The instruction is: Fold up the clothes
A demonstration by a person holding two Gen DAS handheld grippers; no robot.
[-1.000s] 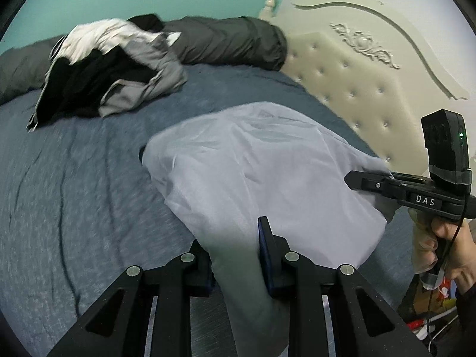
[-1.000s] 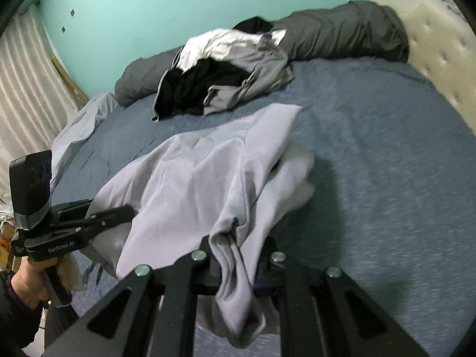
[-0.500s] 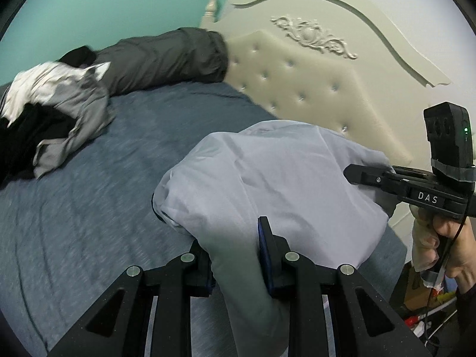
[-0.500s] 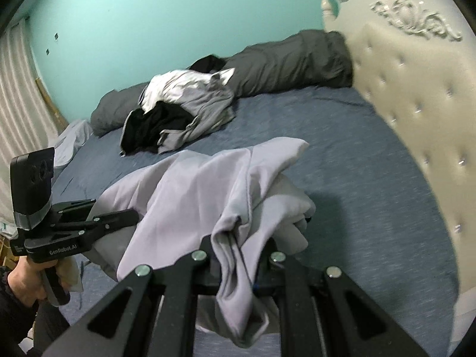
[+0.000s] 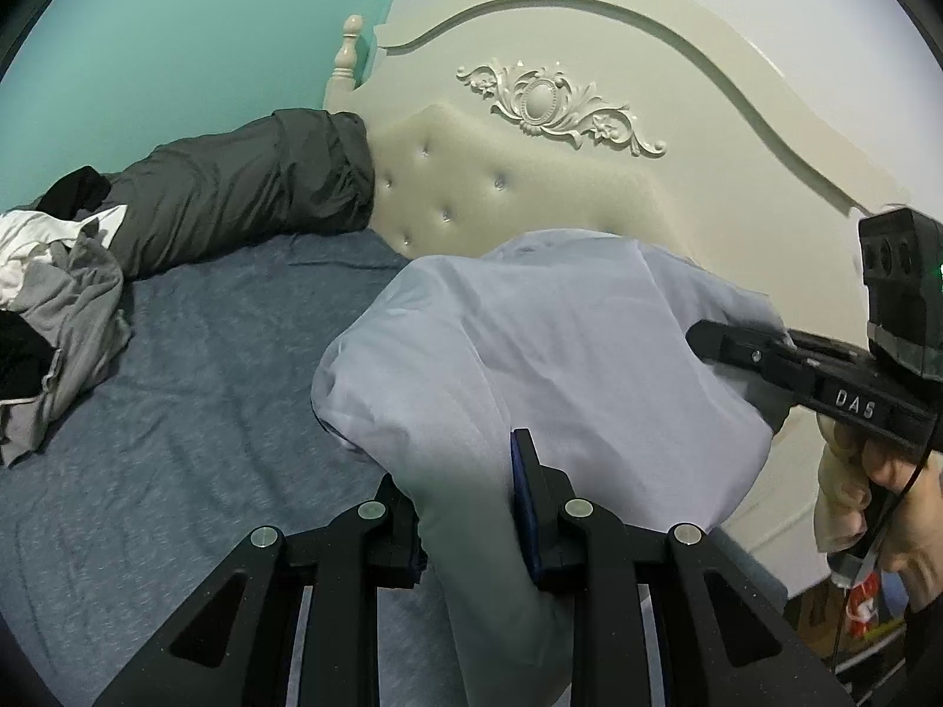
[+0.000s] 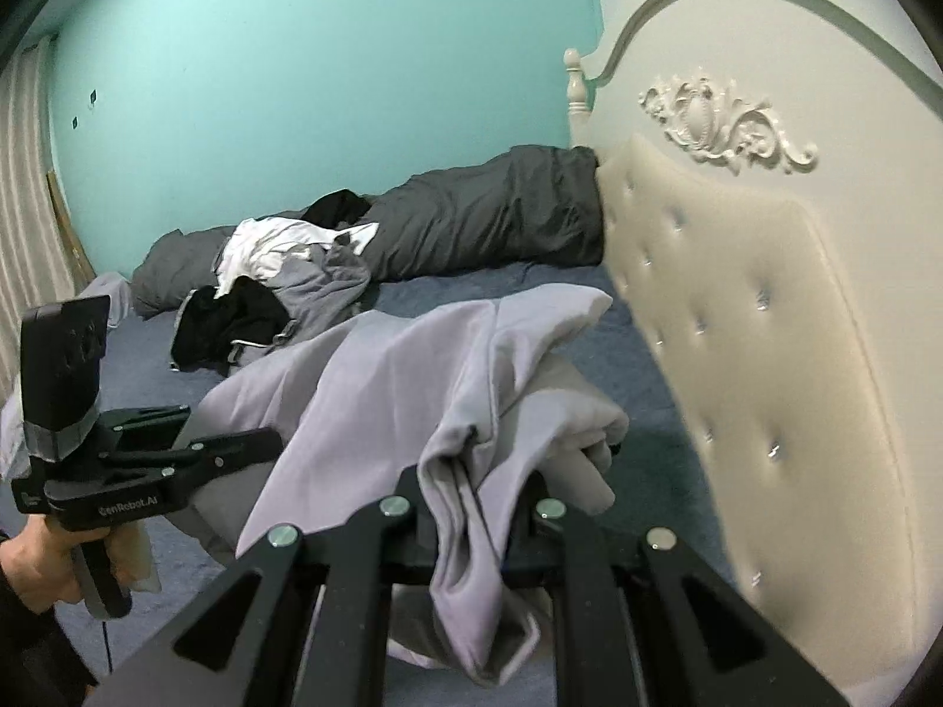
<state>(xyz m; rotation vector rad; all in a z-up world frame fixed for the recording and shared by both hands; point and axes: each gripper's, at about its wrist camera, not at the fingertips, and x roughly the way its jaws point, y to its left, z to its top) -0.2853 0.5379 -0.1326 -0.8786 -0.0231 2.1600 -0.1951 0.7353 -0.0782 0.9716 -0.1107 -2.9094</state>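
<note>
A pale lilac-grey garment [image 5: 560, 353] hangs between both grippers, lifted above the blue bed [image 5: 177, 412]. My left gripper [image 5: 465, 489] is shut on one bunched end of it. My right gripper [image 6: 471, 501] is shut on the other end [image 6: 460, 412], whose folds hang down past the jaws. The right gripper also shows in the left wrist view [image 5: 737, 347], and the left gripper in the right wrist view [image 6: 236, 448], each with its tip against the cloth. The garment is close to the cream tufted headboard [image 6: 737, 353].
A pile of grey, black and white clothes [image 6: 271, 300] lies on the bed to the left. A rolled dark grey duvet [image 5: 247, 188] lies along the teal wall. The headboard [image 5: 530, 188] stands close ahead. Clutter shows on the floor at lower right [image 5: 872, 607].
Both grippers have swung right with the garment held between them, toward the headboard. The clothes pile has slid to the left edge of the views. Both grips are unchanged.
</note>
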